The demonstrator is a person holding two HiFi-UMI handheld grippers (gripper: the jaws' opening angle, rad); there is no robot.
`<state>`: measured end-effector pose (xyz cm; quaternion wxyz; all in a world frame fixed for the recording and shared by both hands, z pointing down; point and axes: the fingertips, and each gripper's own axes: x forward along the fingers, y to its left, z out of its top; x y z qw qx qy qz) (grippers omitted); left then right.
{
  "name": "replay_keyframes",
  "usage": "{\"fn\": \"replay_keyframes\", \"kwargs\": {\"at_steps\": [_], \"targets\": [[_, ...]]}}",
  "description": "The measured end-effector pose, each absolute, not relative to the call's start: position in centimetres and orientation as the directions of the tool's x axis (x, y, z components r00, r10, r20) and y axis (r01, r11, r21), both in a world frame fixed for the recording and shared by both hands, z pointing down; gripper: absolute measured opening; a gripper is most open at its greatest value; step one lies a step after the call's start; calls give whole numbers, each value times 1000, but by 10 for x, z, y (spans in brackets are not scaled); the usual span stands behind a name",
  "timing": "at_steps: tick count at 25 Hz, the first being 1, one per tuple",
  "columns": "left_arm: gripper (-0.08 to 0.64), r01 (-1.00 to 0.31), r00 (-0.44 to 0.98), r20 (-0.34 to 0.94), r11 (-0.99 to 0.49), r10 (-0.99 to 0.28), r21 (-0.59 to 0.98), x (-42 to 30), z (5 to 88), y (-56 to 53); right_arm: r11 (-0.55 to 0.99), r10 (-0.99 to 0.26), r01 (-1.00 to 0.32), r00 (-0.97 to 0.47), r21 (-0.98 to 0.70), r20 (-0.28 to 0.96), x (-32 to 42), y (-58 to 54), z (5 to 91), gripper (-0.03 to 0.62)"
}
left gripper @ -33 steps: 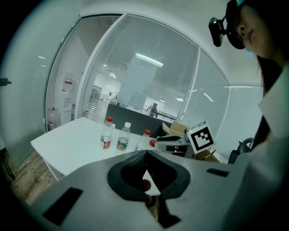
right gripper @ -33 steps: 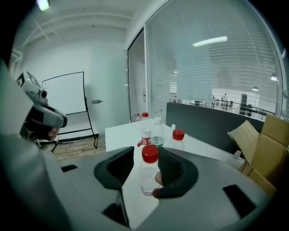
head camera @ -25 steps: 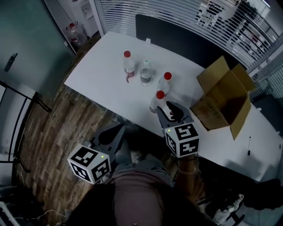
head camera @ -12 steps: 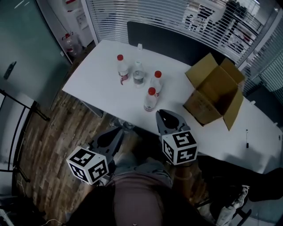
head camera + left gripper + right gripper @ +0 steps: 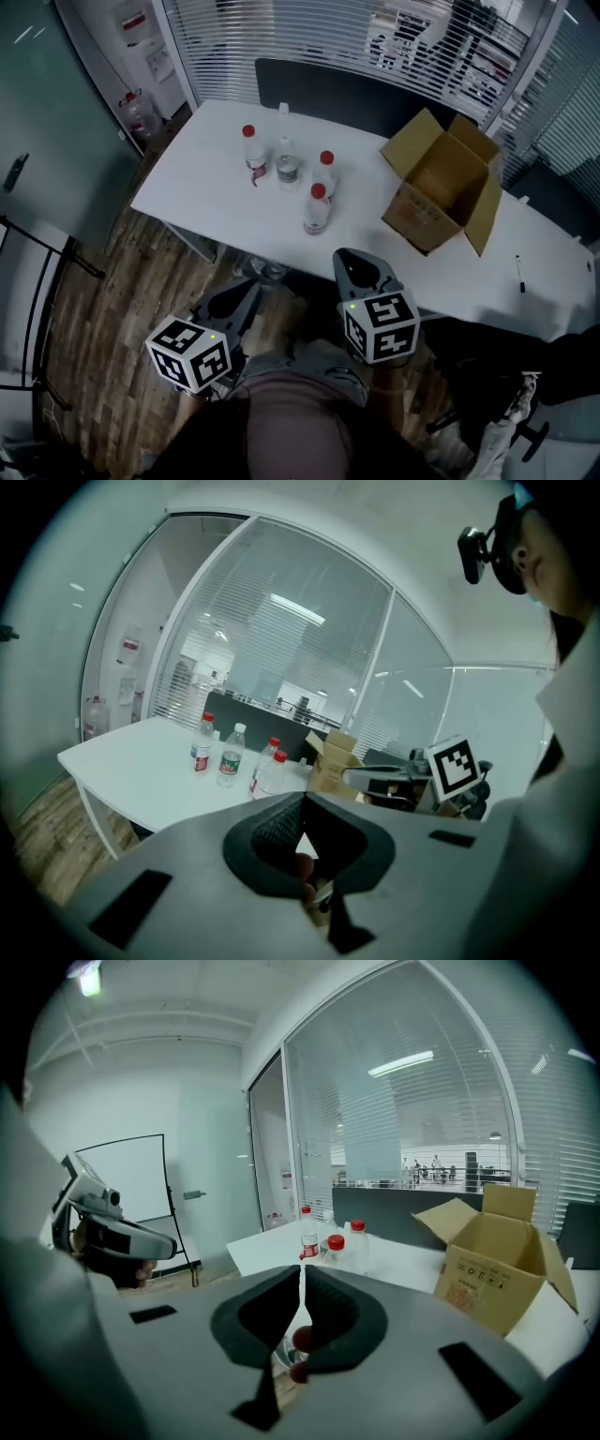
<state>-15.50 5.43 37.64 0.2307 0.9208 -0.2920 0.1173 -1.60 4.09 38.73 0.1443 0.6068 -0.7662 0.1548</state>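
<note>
Several clear water bottles stand close together on the white table (image 5: 211,220): three with red caps (image 5: 316,208) (image 5: 324,172) (image 5: 249,155) and one with a white cap (image 5: 286,161). My right gripper (image 5: 352,259) hangs off the table's near edge, short of the nearest bottle, jaws shut on nothing (image 5: 300,1274). The same bottles (image 5: 335,1249) show past its tips. My left gripper (image 5: 236,298) is held low over the wood floor, also shut and empty (image 5: 302,803), with the bottles (image 5: 272,772) far beyond it.
An open cardboard box (image 5: 441,187) sits on the table's right part, also seen as the box (image 5: 492,1265). A pen (image 5: 518,272) lies further right. A water jug (image 5: 131,108) stands by the glass wall, a whiteboard (image 5: 122,1180) to the left.
The right gripper had the nearest red-capped bottle between its jaws; it has let go, drawn back from the table and shut. The bottle stays on the table. The view has backed away.
</note>
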Motion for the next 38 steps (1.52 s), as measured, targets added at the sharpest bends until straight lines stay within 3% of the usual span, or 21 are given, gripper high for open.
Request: {"fn": "replay_keyframes", "kwargs": {"at_steps": [12, 25, 38], "targets": [[8, -592, 801, 362, -720, -477, 362, -216, 362, 100, 138, -911, -989, -146, -47, 386, -61, 103, 359, 28], [8, -543, 839, 295, -699, -456, 466, -263, 373, 166, 69, -892, -997, -52, 21, 449, -108, 176, 362, 25], [8, -601, 799, 361, -617, -481, 508, -317, 419, 199, 96, -868, -993, -51, 66, 494, -141, 204, 376, 25]]}}
